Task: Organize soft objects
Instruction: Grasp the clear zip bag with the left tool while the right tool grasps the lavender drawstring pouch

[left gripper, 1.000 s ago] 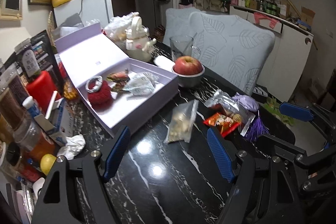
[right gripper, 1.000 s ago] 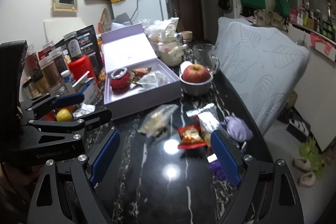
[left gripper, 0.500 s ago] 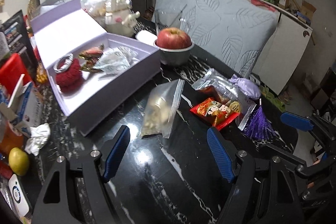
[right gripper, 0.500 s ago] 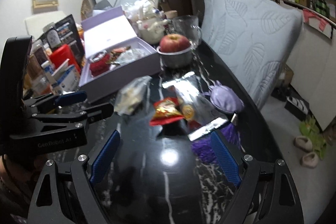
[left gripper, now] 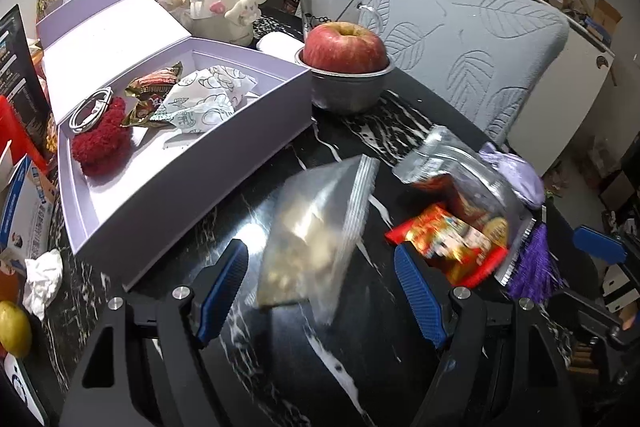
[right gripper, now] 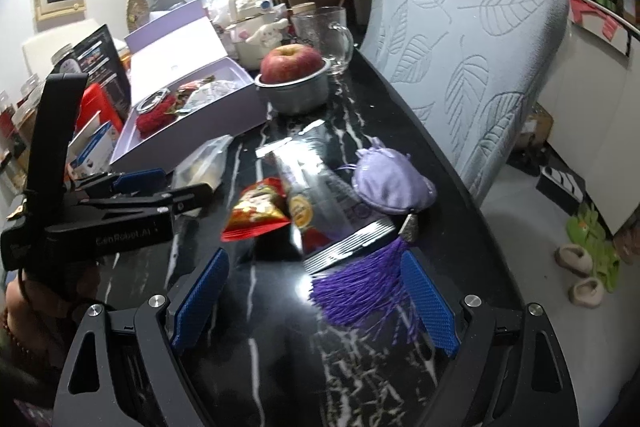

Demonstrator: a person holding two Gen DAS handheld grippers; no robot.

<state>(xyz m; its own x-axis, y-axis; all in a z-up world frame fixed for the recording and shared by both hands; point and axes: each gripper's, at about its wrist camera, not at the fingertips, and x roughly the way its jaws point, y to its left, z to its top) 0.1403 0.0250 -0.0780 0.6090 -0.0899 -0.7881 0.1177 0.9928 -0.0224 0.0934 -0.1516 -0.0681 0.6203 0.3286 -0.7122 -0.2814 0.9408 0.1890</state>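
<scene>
Both grippers have come down closer to the black marble table (left gripper: 360, 379) than a second ago. With the lavender box (left gripper: 208, 163) as landmark: the left gripper (left gripper: 320, 287), jaws spread, straddles the clear zip bag (left gripper: 316, 227) just right of the box; farther right, the right gripper (right gripper: 316, 299), also spread, frames the purple tassel (right gripper: 360, 287) below the lilac pouch (right gripper: 390, 183).

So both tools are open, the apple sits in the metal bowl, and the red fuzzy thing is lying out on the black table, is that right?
Not quite. The red fuzzy thing lies inside the open lilac box, not on the black table, as the left wrist view shows. The rest holds: the left tool and right tool are open, and the apple sits in the metal bowl.
</scene>
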